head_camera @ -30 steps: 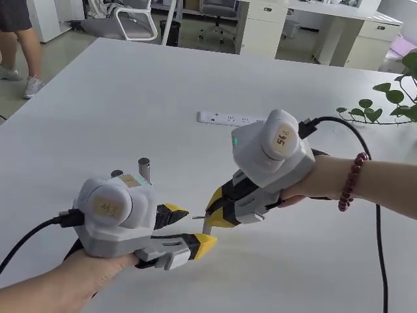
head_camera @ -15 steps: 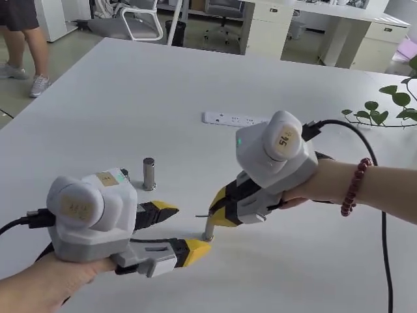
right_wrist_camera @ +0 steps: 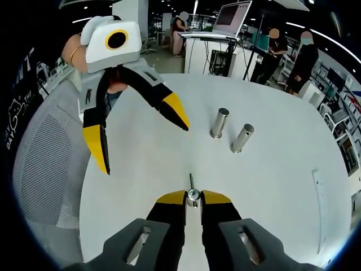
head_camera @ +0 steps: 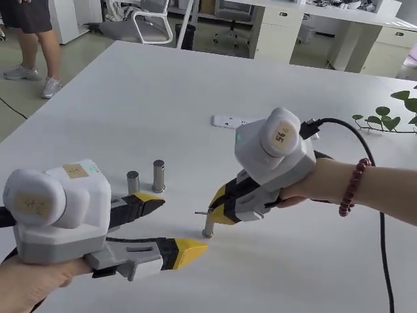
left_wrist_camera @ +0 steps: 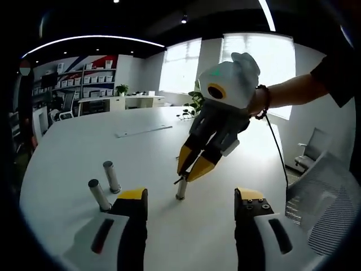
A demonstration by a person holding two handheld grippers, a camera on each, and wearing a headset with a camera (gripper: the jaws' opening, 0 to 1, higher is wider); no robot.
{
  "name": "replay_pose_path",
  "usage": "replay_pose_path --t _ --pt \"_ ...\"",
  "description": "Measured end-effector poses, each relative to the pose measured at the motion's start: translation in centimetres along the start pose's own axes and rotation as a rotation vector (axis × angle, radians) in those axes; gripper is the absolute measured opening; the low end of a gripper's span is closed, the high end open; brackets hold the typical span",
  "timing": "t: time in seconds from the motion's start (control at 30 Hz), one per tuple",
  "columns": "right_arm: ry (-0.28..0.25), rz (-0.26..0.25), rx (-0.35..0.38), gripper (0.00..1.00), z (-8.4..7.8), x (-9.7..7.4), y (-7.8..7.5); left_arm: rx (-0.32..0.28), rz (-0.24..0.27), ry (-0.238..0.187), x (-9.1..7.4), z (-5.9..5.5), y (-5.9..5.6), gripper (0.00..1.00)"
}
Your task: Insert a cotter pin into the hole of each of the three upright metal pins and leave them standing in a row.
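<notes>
The right gripper (right_wrist_camera: 193,199) has its yellow jaws drawn together on the cotter pin (right_wrist_camera: 190,182), and the thin shaft comes out past the tips. Between the tips sits a small bright round piece; I cannot tell if this is the head of the cotter pin or the top of the metal pin (head_camera: 208,225). Whether the shaft goes through the hole is hidden by the jaws.

In the head view the shaft comes out sideways beside the top of this upright pin, which stands on the table (head_camera: 163,85) toward its near edge. Its lower body is hidden in the right gripper view, but the left gripper view shows it whole, standing free under the right gripper's tips.

The left gripper (left_wrist_camera: 190,195) is spread wide and holds nothing. Its tips are near the metal pin and apart from it.

The two other pins (head_camera: 158,175) stand upright just beside each other, further from the near edge and off to the left side. No cotter pin can be made out on them.

A power strip (head_camera: 228,121) lies toward the far edge. A plant (head_camera: 391,117) is cut off at the right edge.
</notes>
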State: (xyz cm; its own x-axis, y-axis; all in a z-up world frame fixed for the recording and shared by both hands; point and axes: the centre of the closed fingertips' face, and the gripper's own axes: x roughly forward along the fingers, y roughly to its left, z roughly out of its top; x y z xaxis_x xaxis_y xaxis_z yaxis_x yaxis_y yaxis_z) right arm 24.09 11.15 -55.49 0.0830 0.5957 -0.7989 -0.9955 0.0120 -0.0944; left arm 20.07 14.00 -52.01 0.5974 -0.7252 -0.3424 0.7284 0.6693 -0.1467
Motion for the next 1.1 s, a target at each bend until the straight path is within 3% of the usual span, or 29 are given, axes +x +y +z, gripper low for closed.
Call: replay_pose_path --t 0.27,0.57,1.1 --pt "-0.003 0.000 0.015 0.04 1.0 0.5 -0.4 0.003 0.006 0.007 -1.1 -0.2 -0.1 0.68" --pt "-0.006 0.003 0.030 0.04 1.8 1.2 -0.6 0.004 0.000 0.001 -2.2 -0.1 -1.0 0.79" --pt "0.004 0.005 0.039 0.04 2.2 2.1 -1.0 0.015 0.019 -0.013 -3.0 0.2 -0.7 0.79"
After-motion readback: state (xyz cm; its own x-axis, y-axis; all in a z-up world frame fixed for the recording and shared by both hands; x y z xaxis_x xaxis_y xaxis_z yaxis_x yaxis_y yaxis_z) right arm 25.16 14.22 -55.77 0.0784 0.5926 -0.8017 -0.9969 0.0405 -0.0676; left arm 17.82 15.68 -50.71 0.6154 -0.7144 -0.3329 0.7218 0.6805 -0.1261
